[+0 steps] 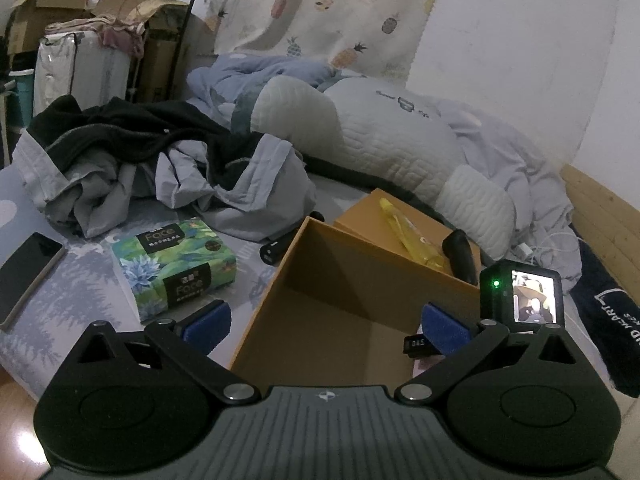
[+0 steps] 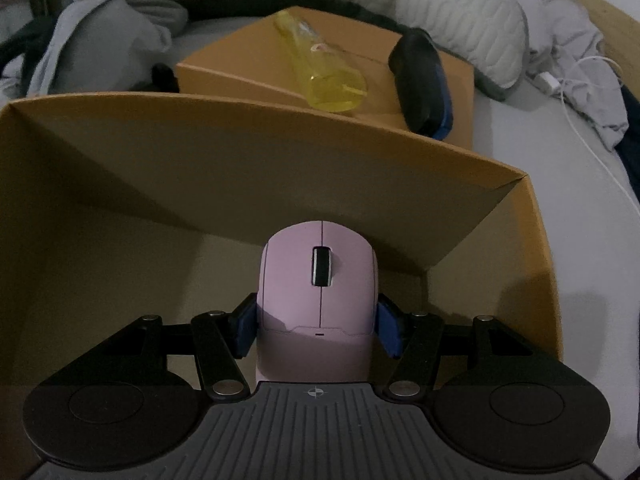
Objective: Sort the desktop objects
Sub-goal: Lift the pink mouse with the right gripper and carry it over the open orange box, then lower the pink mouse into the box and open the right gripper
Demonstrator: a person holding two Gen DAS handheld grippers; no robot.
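My right gripper (image 2: 316, 326) is shut on a pink computer mouse (image 2: 318, 280), blue pads pressing its two sides. It holds the mouse inside the open orange cardboard box (image 2: 240, 160), low over the box floor near the right wall. My left gripper (image 1: 324, 326) is open and holds nothing, its pads astride the box's near left corner (image 1: 320, 276). At the right of the left wrist view, the right gripper's camera body (image 1: 520, 296) is lit. Behind the box lies its orange lid (image 2: 248, 76), with a clear yellow tool (image 2: 320, 80) and a black and blue object (image 2: 420, 80) on it.
All this is on a bed. A green tissue box (image 1: 172, 264) and a phone (image 1: 28, 272) lie left of the box, and a small black item (image 1: 274, 250) sits behind it. Crumpled clothes (image 1: 160, 168), pillows (image 1: 360, 132) and a white charger cable (image 2: 580, 92) crowd the back.
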